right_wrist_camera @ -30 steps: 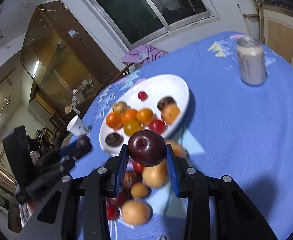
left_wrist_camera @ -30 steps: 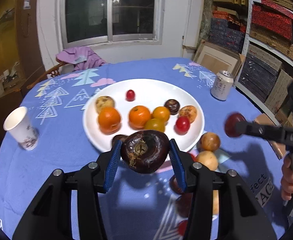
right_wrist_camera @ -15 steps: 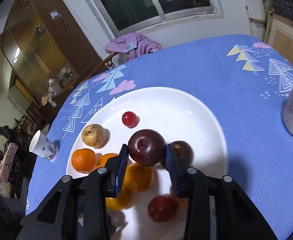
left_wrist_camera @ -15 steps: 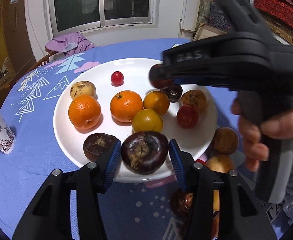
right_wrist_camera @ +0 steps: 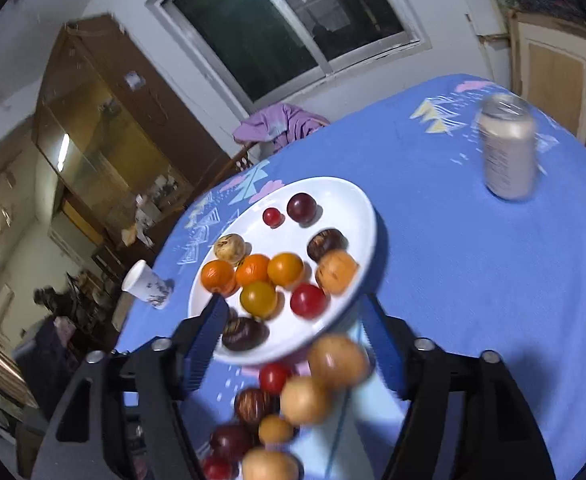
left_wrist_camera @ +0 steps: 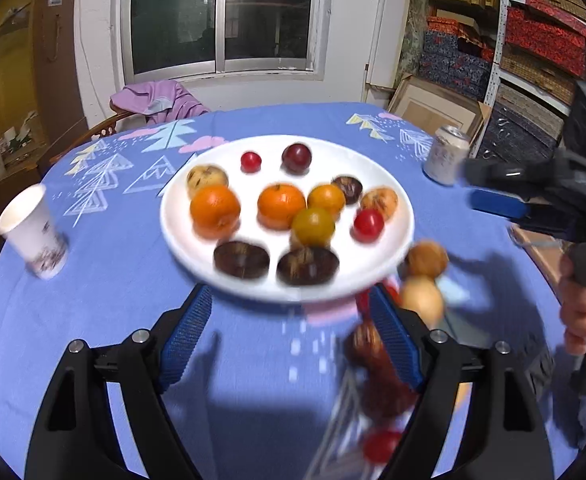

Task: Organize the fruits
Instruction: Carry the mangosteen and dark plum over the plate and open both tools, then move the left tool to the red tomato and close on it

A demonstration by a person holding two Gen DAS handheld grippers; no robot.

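Observation:
A white plate (left_wrist_camera: 399,236) on the blue tablecloth holds several fruits: oranges, red ones, a dark plum (left_wrist_camera: 296,157) at the back, and two dark brown fruits (left_wrist_camera: 307,266) at the front. The plate also shows in the right wrist view (right_wrist_camera: 363,216), with the plum (right_wrist_camera: 301,207) at its far side. My left gripper (left_wrist_camera: 289,332) is open and empty, just in front of the plate. My right gripper (right_wrist_camera: 291,346) is open and empty above a pile of loose fruits (right_wrist_camera: 305,398) on the cloth. The right gripper also shows at the right of the left wrist view (left_wrist_camera: 505,200).
A paper cup (left_wrist_camera: 33,232) stands left of the plate. A drink can (left_wrist_camera: 445,154) stands at the back right. Loose fruits (left_wrist_camera: 423,280) lie on the cloth at the plate's front right. A chair with a purple cloth (left_wrist_camera: 157,100) is behind the table. Shelves are at the right.
My left gripper let go of its dark brown fruit on the plate's front and drew back. My right gripper let go of the plum at the plate's back and drew back to the right.

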